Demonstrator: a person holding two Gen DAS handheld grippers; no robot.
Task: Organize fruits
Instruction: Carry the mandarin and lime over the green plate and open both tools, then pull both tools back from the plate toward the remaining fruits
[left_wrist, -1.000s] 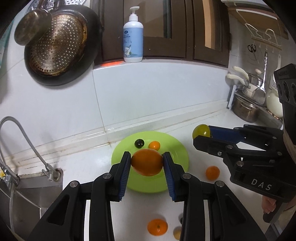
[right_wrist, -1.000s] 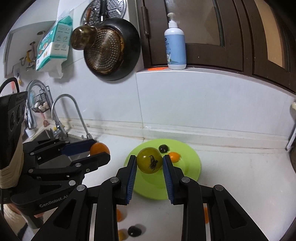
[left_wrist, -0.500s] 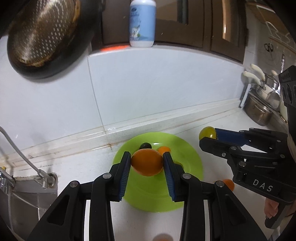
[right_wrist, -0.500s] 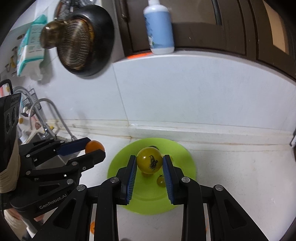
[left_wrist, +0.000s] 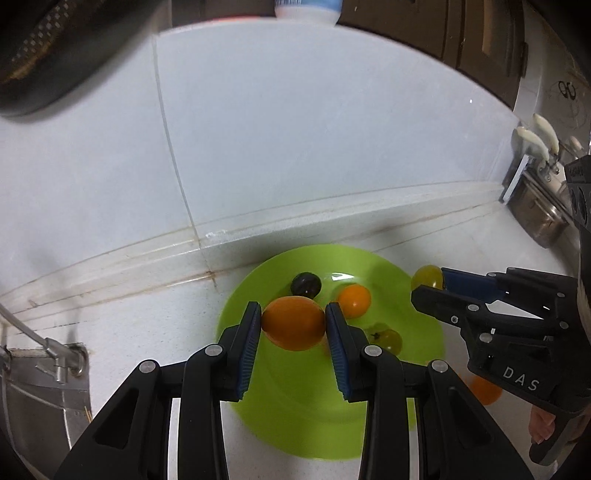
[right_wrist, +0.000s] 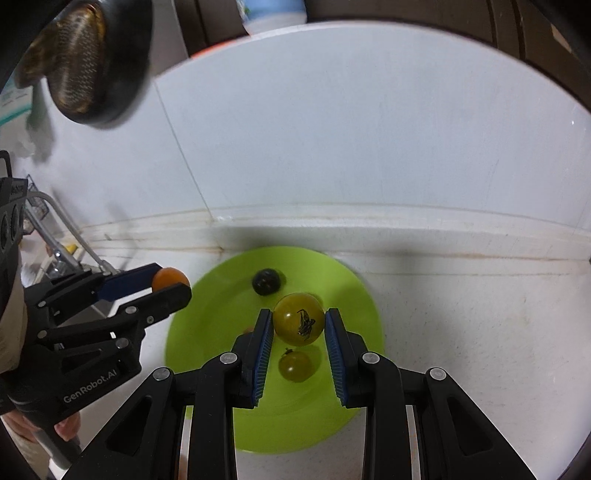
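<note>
My left gripper (left_wrist: 293, 325) is shut on an orange tomato (left_wrist: 293, 323) and holds it over the green plate (left_wrist: 295, 413). On the plate lie a dark fruit (left_wrist: 306, 284), a small orange fruit (left_wrist: 354, 301) and a small yellow-green tomato (left_wrist: 388, 340). My right gripper (right_wrist: 298, 325) is shut on a yellow-green tomato (right_wrist: 298, 323) above the plate (right_wrist: 207, 332); the dark fruit (right_wrist: 266, 281) and the small yellow-green tomato (right_wrist: 294, 365) lie below it. Each gripper shows in the other's view, the right (left_wrist: 428, 286) and the left (right_wrist: 171, 282).
An orange fruit (left_wrist: 484, 389) lies on the white counter to the right of the plate. A sink with a faucet (left_wrist: 44, 350) is at the left. A dark pan (right_wrist: 92, 59) hangs on the tiled wall. Pots (left_wrist: 539, 221) stand at the far right.
Both grippers have moved forward and down toward the plate with their fruits held. The plate looks larger and closer; a small yellow-green tomato now shows on it.
</note>
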